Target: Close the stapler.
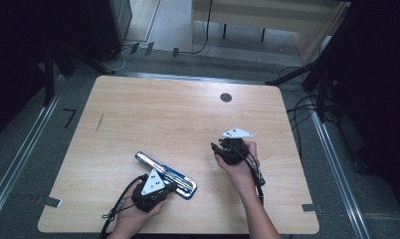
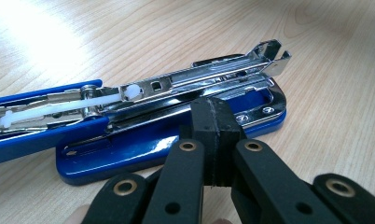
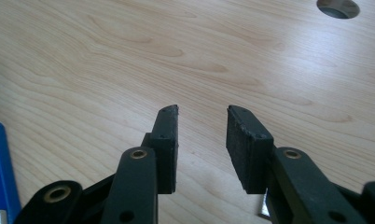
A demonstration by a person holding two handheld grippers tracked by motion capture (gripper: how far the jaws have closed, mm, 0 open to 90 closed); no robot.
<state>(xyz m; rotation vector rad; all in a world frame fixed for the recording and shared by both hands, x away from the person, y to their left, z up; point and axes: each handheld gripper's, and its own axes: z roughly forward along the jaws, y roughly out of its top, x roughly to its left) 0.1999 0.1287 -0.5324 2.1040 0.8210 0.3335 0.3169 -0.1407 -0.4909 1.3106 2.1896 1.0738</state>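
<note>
The stapler (image 1: 166, 175) lies opened out flat on the wooden table (image 1: 138, 109), near the front edge and left of centre. Its blue base, chrome magazine rail and white plastic pusher (image 2: 106, 98) are exposed in the left gripper view.

The left gripper (image 1: 155, 191) is positioned at the near end of the stapler. Its jaws are closed pad against pad, with nothing between them. The pad tips are set against the chrome rail above the blue base; whether they press on the metal or rest just clear of it cannot be settled from this angle.

The right gripper (image 1: 223, 149) is held above bare tabletop, well apart from the stapler and to its right. Its jaws are parted and empty. The round cable hole (image 3: 338, 8) is seen at the far edge of the right gripper view.

Faults to be expected from this position:

- The stapler is braced at one point only. If the rail is pushed sideways, the whole body is likely to be slid or rotated on the smooth wood.
- The closed pads may be skidded off the polished chrome if downward force is applied off-centre.
- The open upper arm may be snapped shut by its spring if it is disturbed by the approaching right gripper.
</note>
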